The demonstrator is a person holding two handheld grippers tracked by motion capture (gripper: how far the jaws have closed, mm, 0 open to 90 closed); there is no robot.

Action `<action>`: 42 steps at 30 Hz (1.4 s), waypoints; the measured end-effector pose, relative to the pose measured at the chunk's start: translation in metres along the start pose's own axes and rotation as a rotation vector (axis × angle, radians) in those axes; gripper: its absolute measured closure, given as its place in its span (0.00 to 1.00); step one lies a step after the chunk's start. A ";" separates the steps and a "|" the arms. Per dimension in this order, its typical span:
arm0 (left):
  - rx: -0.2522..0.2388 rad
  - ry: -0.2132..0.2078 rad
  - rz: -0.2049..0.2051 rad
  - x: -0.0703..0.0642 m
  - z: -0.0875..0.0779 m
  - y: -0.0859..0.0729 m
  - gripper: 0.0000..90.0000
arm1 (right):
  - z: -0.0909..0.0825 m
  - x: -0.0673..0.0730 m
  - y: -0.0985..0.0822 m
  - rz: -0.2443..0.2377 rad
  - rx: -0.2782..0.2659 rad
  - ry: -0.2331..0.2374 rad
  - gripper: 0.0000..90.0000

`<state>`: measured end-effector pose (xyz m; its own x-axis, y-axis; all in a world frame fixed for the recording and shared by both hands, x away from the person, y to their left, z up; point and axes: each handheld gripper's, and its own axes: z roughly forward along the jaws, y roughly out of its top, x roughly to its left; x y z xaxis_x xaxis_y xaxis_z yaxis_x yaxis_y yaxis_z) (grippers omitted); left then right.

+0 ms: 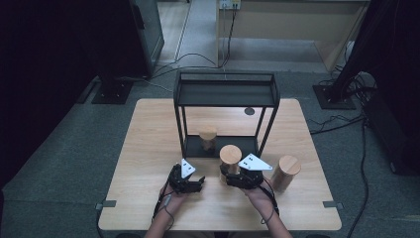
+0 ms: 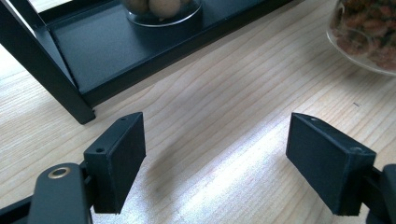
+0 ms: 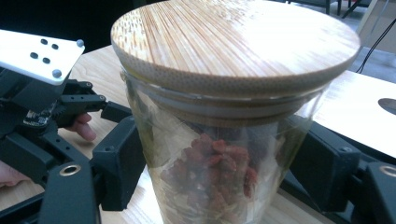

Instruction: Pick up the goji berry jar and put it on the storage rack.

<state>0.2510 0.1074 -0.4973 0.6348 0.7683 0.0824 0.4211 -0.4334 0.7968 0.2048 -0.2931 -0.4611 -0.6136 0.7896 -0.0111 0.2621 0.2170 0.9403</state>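
The right tongs (image 3: 219, 177) are clamped around a glass jar (image 3: 219, 154) with a wooden lid, standing on the bench (image 1: 143, 148) at six o'clock from the black rack (image 1: 225, 94). At the jar's nine o'clock, the left tongs (image 2: 233, 158) stand apart, holding nothing.

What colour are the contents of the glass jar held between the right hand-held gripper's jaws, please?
Mostly reddish, like dried berries, inside the glass jar; clearest in the right gripper view.

Grey carpet floor (image 1: 64, 163), cables (image 1: 198, 59), dim room, wooden table (image 1: 148, 148).
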 end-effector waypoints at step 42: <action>0.017 0.019 0.063 -0.010 0.002 0.003 0.22 | 0.024 -0.011 0.022 0.031 0.000 -0.085 0.28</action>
<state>0.2468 0.0978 -0.4969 0.6484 0.7476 0.1436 0.3918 -0.4894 0.7791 0.2348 -0.2830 -0.4485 -0.5401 0.8415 -0.0111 0.2802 0.1922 0.9405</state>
